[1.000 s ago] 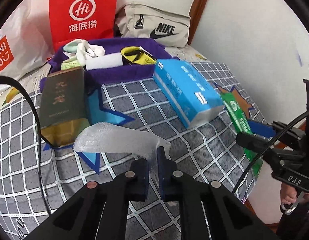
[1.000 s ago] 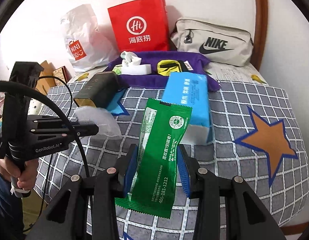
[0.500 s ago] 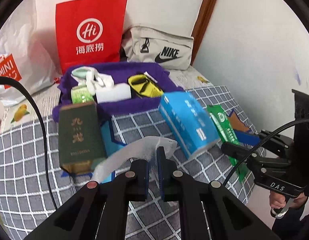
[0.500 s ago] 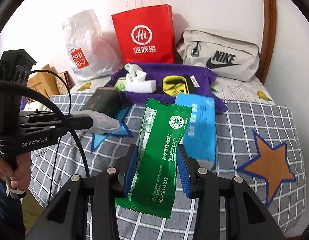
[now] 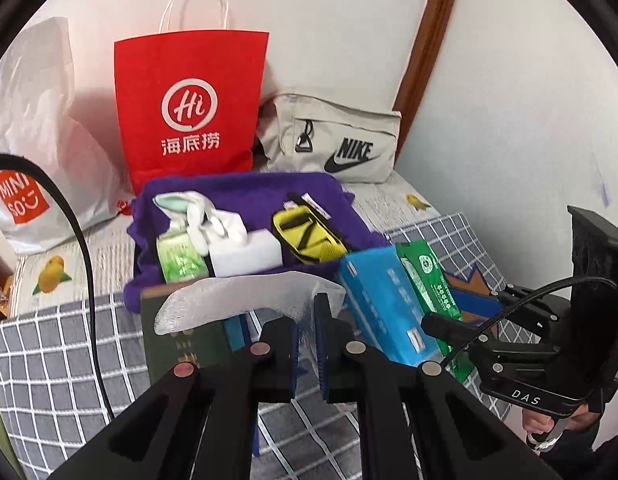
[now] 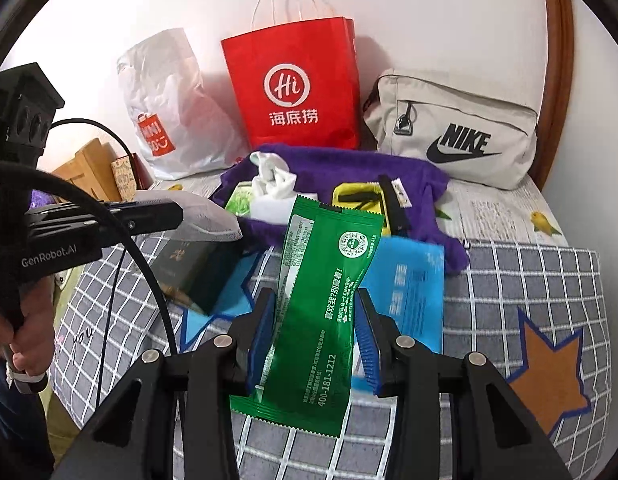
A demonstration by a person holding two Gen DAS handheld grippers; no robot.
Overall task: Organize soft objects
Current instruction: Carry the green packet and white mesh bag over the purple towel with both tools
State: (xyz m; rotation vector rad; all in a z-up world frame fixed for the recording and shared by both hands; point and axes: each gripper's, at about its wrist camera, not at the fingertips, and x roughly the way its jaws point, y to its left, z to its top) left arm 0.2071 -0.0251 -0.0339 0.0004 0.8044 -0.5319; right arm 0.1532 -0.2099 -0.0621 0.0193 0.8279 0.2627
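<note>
Right now your left gripper (image 5: 305,332) is clamped tight on a thin white translucent pouch (image 5: 245,300), lifted clear of the bed (image 5: 49,360), and your right gripper (image 6: 315,336) is closed on a green sachet (image 6: 321,292), pinched at its waist and hanging free. Below them, a dark green box (image 6: 189,268) and a blue tissue pack (image 6: 409,292) lie on the checked cover, not yet sorted. Beyond, the purple cloth (image 5: 245,188) already carries a light green packet (image 5: 177,256), a white block (image 5: 245,256), white gloves (image 5: 213,216) and a yellow strap (image 5: 305,236), so you look roughly midway. The cloth's free room seems to be along its far side. Farther back, the red paper bag (image 5: 189,104), beige pouch (image 5: 329,140) and wall close things off; the bed's edge drops away at the right.
</note>
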